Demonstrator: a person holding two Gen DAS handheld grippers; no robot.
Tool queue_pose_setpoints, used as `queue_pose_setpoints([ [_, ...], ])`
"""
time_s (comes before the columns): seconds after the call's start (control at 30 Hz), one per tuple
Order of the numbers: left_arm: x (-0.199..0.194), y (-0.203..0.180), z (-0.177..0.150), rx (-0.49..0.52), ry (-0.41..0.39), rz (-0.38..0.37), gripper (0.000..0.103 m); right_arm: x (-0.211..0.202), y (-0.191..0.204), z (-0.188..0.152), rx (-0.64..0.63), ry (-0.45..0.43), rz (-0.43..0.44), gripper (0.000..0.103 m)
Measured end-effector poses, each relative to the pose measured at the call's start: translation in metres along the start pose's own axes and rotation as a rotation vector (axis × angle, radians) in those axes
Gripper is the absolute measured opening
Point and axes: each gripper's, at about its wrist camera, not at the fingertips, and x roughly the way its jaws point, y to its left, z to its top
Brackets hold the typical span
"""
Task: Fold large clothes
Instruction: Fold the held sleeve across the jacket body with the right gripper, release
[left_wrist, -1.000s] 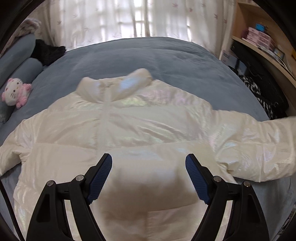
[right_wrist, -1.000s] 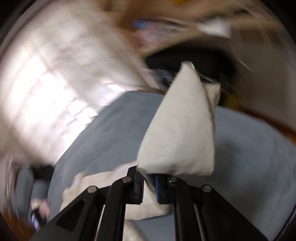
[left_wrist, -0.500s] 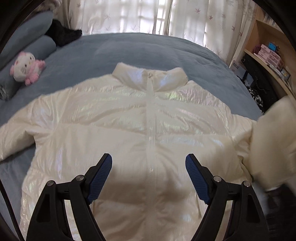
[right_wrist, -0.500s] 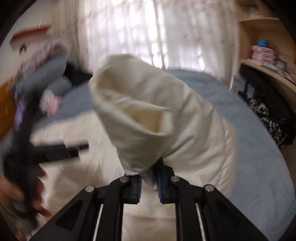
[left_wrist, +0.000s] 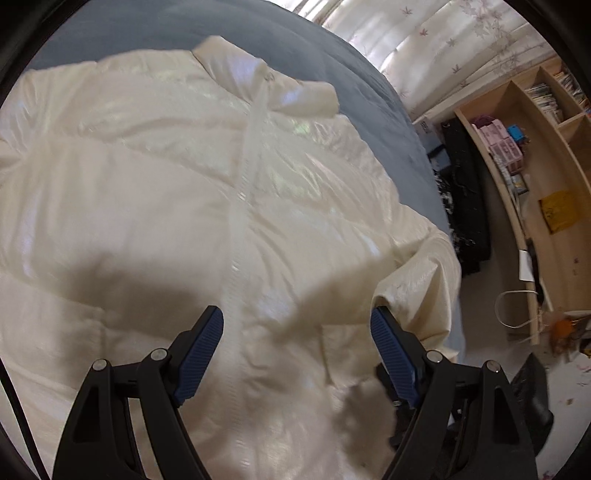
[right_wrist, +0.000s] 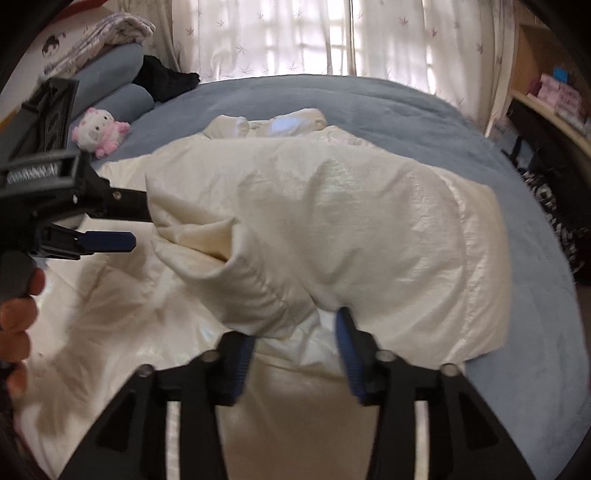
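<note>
glossy cream puffer jacket (left_wrist: 155, 192), puffy sleeve (right_wrist: 332, 229) over front, soft blue bed (right_wrist: 369, 99)

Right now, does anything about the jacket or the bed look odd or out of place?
Nothing looks damaged or spilled. The white jacket lies zipped on the blue bed. Its one sleeve is folded across the front, a little bunched at the cuff, between the opening jaws of the right hand-held gripper.
</note>
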Motion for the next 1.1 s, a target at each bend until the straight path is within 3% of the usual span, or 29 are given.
queue_pose_setpoints([
  [0.13, 0.002, -0.008, -0.005, 0.008, 0.027, -0.049, 0.081, -0.001, 0.011, -0.004, -0.016, -0.013, 0.019, 0.070],
  [0.33, -0.007, -0.007, -0.006, 0.015, 0.014, -0.059, 0.081, -0.018, 0.010, -0.014, -0.027, -0.038, 0.062, 0.070],
  [0.5, -0.015, 0.001, -0.011, 0.016, 0.002, -0.072, 0.081, -0.031, -0.013, -0.021, 0.061, -0.031, 0.136, 0.070],
  [0.6, -0.018, 0.000, -0.019, 0.073, -0.003, -0.095, 0.081, -0.034, -0.027, -0.025, 0.108, -0.030, 0.148, 0.070],
  [0.73, -0.011, -0.003, -0.033, 0.148, 0.057, -0.142, 0.081, -0.038, -0.043, -0.031, 0.154, -0.030, 0.151, 0.070],
  [0.87, 0.011, -0.010, -0.045, 0.152, 0.136, -0.185, 0.082, -0.037, -0.051, -0.035, 0.177, -0.030, 0.146, 0.070],
  [1.1, 0.045, -0.039, -0.047, 0.164, 0.151, -0.153, 0.081, -0.030, -0.054, -0.040, 0.199, -0.016, 0.147, 0.070],
])
